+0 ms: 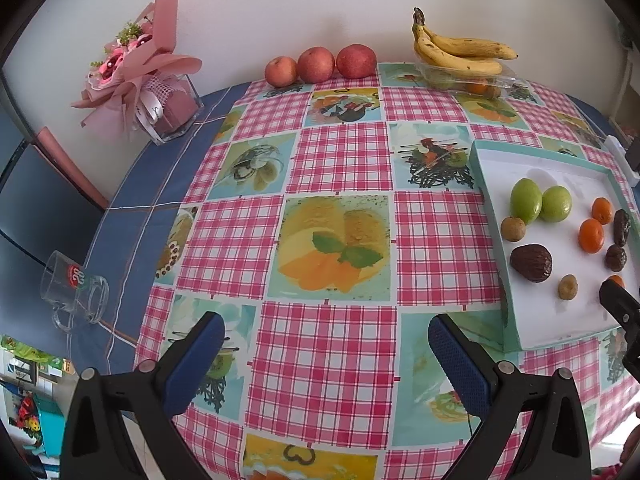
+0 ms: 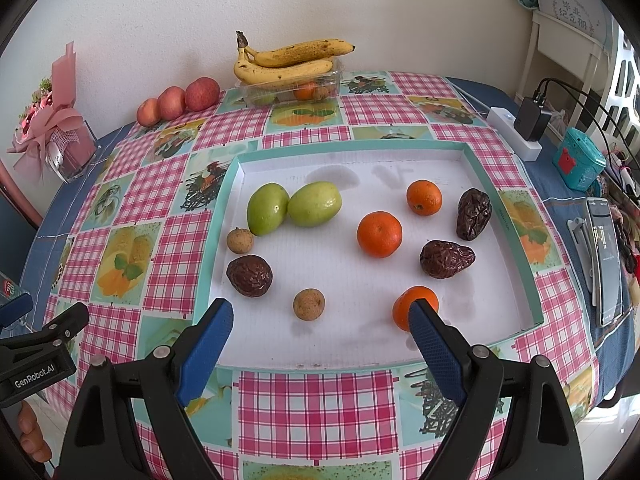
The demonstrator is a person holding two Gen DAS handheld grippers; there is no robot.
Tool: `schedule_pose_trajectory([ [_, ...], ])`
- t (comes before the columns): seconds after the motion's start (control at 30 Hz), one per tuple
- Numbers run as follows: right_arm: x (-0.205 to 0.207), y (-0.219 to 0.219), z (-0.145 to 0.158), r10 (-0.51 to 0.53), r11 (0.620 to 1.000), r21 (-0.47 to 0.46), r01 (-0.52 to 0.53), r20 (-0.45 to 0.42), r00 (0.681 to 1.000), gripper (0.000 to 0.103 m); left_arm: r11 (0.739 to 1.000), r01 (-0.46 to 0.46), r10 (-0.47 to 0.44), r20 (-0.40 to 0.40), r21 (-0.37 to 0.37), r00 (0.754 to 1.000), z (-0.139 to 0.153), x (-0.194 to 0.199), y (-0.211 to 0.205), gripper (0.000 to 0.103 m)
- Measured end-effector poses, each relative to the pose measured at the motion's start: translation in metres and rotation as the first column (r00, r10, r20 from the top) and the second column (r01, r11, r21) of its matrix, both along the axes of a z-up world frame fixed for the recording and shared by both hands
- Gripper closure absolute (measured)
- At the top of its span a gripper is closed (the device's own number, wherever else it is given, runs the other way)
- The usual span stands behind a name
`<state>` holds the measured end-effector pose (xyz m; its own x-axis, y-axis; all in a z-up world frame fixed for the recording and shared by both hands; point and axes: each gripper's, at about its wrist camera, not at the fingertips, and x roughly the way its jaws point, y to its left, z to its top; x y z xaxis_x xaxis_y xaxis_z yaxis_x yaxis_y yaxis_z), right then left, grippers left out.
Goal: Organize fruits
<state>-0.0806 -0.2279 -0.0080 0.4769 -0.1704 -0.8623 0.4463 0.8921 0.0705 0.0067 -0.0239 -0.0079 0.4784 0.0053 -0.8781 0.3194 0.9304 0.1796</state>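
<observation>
A shallow white tray with a teal rim (image 2: 500,204) lies on the checked tablecloth; it also shows in the left wrist view (image 1: 490,208). In it lie two green fruits (image 2: 294,206), three small oranges (image 2: 379,234), three wrinkled brown dates (image 2: 447,259) and two small tan longans (image 2: 309,304). My right gripper (image 2: 320,320) is open and empty, over the tray's near edge, its right finger in front of the nearest orange (image 2: 408,300). My left gripper (image 1: 326,340) is open and empty over the cloth, left of the tray.
Three red apples (image 1: 320,65) and bananas (image 1: 460,50) on a clear plastic box (image 2: 292,90) stand by the back wall. A bouquet in a glass vase (image 1: 152,80) and a glass mug (image 1: 76,294) are at left. A phone (image 2: 606,256), charger and teal box sit at right.
</observation>
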Motion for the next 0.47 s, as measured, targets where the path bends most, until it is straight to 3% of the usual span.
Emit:
schedule_pose_trajectory([
  [0.47,0.0001,-0.0003,0.0,0.0,1.0,0.0,0.0,-0.001,1.0,0.013,1.0,-0.007,0.007,0.008,0.008,1.0,0.0019,0.0003,0.0001,0.0],
])
